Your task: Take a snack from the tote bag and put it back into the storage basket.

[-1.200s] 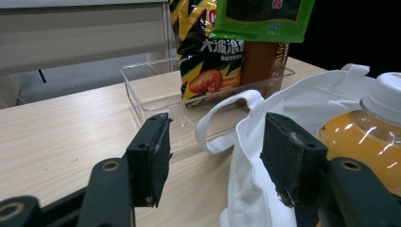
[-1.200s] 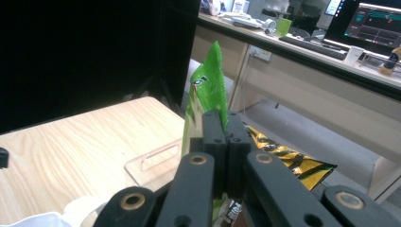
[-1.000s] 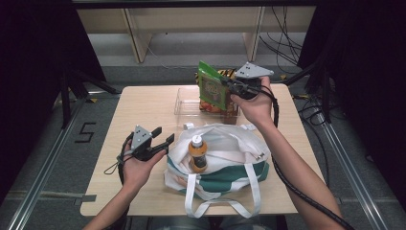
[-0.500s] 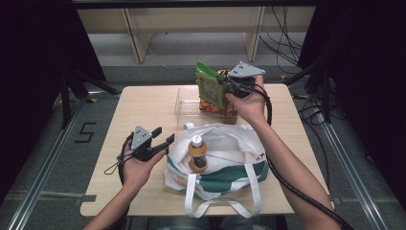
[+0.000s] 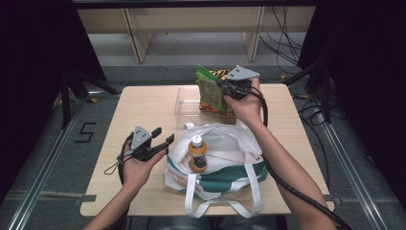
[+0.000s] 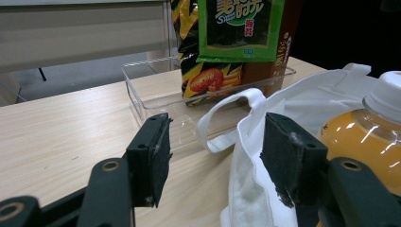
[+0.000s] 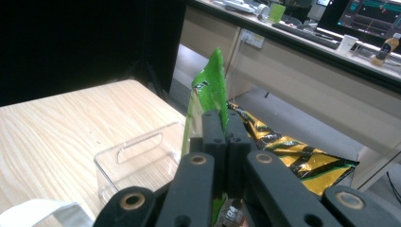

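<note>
A: Right gripper [image 5: 225,89]?

B: Clamped on the green packet [image 5: 209,89], jaws pinched flat on its thin crinkly edge. The packet is held up over the far end of the clear tray [image 5: 184,103], just in front of the striped yellow-black snack bag [image 7: 288,153] standing in that tray.

A: Materials?

B: Packet is glossy foil, flat, with a pointed top corner in the right gripper view. Tray is see-through hard plastic, rectangular, thin walls, with a slot handle in the end wall. Surface [image 5: 143,103] is pale wood grain, smooth, rounded corners.

A: Left gripper [image 5: 163,138]?

B: Jaws apart, gripping nothing. Pads are black, foam-like and a bit frayed. It sits on the near side of the tray, just left of the tote bag [image 5: 225,170], with the bag's white rim close by one pad.

A: The bag?

B: Soft white cloth with green bands, floppy, mouth open, long white straps hanging off the near edge of the surface. Bottle [image 5: 197,153] of orange drink stands in it, white cap, smooth plastic.

A: Open room?

B: Left half of the tray is bare. Bare wood to the left of the tray and bag, out to the surface edge. Tray's near wall and the bag's far rim are very close; can't tell if they touch.
</note>
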Demonstrator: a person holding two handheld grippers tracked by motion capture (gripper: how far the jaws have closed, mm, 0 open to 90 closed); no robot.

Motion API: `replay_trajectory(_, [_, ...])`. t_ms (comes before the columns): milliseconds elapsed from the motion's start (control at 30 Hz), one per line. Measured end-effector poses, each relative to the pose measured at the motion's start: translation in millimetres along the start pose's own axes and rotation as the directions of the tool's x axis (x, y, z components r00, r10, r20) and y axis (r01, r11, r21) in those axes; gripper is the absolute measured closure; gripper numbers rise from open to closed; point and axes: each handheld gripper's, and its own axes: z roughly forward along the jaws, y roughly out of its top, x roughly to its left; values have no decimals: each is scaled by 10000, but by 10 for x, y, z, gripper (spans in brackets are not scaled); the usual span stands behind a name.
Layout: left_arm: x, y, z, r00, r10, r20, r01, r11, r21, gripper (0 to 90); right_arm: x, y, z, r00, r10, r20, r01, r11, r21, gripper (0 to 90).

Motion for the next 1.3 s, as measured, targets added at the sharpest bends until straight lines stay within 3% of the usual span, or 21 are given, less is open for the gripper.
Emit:
replay_trajectory(167, [-3,-1,8,10000,29,20,-29,10000,-4,420,28,-42,41,9999,168,-32,-168,9998,79,900])
replay_trajectory(200, [-2,-2,7,10000,35,21,-35,10000,3,420,9,-39,50,9999,-133,-70,133,9999,61,900])
replay_trajectory(700, [1,-4,6,10000,58,31,-58,10000,12,420,46,-47,172,9999,-42,-103,42,10000,77,900])
replay_trajectory(800, [4,1,-3,10000,-26,-14,26,10000,-23,420,39,-36,196,9995,-249,-168,250,9997,56,900])
replay_trajectory(833, [5,0,-3,10000,-45,-15,45,10000,-22,421,62,-35,201,9998,43,-172,-41,9999,106,900])
replay_trajectory(1033, [8,-2,16,9999,37,95,-35,9999,-143,421,58,-17,247,9992,-239,-314,244,9996,129,900])
replay_trajectory(1133, [2,-1,0,10000,20,19,-20,10000,-4,420,77,-34,259,9997,-87,-246,93,9997,229,900])
replay_trajectory(1200, [4,3,-1,10000,34,28,-34,10000,-29,420,61,-41,271,9994,-293,-182,296,9994,165,900])
replay_trajectory(1300, [6,3,2,10000,13,12,-13,10000,-31,420,66,-48,290,9998,-97,-149,100,9997,205,900])
